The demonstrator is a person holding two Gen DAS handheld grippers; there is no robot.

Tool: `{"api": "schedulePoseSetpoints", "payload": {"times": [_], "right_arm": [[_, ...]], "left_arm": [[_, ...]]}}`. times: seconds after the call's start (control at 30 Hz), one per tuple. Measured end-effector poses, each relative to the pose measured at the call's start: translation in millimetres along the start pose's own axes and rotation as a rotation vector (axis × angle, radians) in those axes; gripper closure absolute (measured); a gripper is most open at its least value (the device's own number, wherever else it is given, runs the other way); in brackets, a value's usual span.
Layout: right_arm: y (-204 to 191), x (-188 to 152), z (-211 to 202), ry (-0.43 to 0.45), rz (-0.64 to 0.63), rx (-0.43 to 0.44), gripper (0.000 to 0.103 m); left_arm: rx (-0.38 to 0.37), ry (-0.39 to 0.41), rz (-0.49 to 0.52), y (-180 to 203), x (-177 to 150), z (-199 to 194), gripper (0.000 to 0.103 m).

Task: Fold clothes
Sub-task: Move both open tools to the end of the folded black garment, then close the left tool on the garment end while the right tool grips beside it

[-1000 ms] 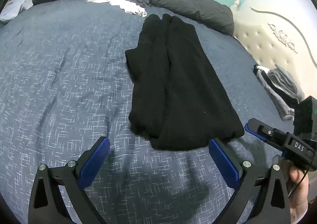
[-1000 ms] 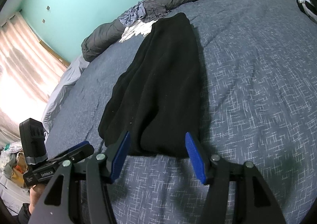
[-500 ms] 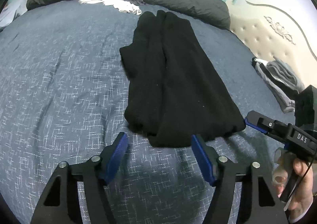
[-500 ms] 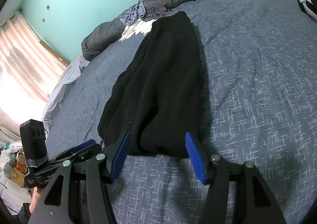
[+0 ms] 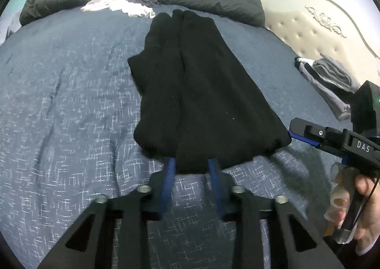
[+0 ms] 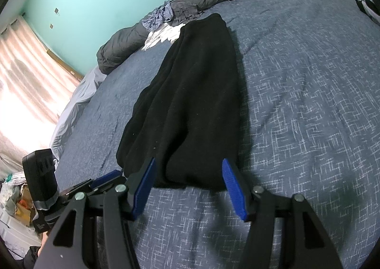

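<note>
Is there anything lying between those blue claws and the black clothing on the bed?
Nothing visible. The black garment has its near hem already between the closing jaws of the left gripper, and the right gripper sits open at the same hem.
</note>
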State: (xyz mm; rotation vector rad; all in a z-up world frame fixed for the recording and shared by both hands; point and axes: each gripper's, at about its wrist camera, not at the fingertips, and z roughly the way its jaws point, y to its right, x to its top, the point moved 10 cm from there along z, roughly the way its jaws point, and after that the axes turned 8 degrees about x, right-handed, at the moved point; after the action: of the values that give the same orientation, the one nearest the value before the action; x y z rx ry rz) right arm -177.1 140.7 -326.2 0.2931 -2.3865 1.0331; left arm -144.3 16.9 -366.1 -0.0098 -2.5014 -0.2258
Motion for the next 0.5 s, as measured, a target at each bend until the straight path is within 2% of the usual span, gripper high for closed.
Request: {"api": "schedulePoseSetpoints", "payload": {"times": [0.27,0.5], "right_arm": [[2,0,1,-0.003,0.003,-0.003,0.044],[6,-4,6,-0.036,-0.014,-0.030,0.044]], "left_arm": [[0.025,-0.012,-0.006,-6,-1,7,0.075],[-0.006,-0.020,-0.017,-3,0,12,0.076]]}}
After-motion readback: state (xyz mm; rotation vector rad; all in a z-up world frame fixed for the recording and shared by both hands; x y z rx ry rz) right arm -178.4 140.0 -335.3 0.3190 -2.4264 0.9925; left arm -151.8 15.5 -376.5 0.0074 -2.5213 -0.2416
